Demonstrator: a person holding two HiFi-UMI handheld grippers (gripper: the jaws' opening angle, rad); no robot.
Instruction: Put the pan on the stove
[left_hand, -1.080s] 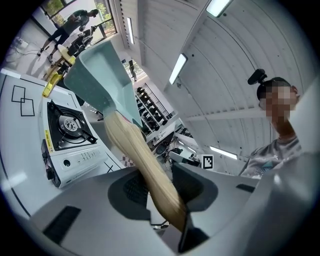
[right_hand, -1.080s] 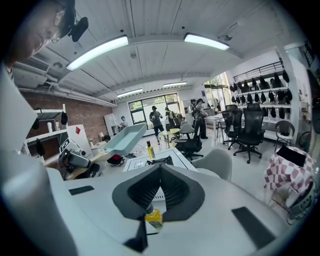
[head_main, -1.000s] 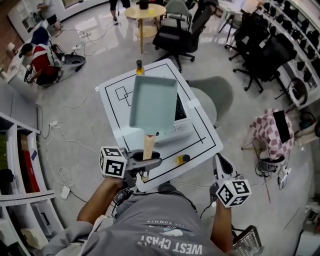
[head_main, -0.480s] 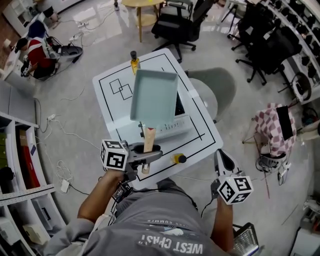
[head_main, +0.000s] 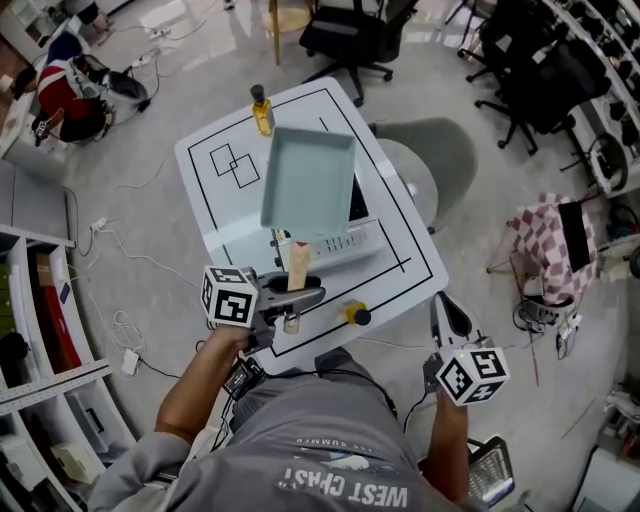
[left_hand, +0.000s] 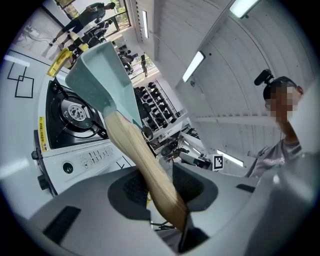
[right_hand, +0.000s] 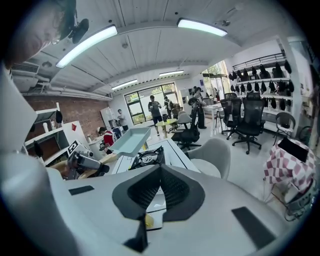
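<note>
A pale teal rectangular pan (head_main: 307, 180) with a wooden handle (head_main: 298, 266) hangs in the air over the white gas stove (head_main: 348, 243) on the white table. My left gripper (head_main: 291, 303) is shut on the end of the handle (left_hand: 142, 160). In the left gripper view the pan (left_hand: 100, 75) sits above the black burner (left_hand: 75, 112). From the right gripper view the pan (right_hand: 129, 140) is clearly raised off the stove (right_hand: 148, 157). My right gripper (head_main: 446, 318) is off the table's near right corner, its jaws together and holding nothing.
A yellow bottle (head_main: 262, 110) stands at the table's far edge, just beyond the pan. A small yellow and black object (head_main: 355, 316) lies near the front edge. A grey chair (head_main: 430, 165) stands right of the table, with black office chairs (head_main: 345, 40) behind.
The head view has shifted, so the table sits higher in the frame. The pan stays held over the stove in the left gripper. The right gripper has barely moved.
</note>
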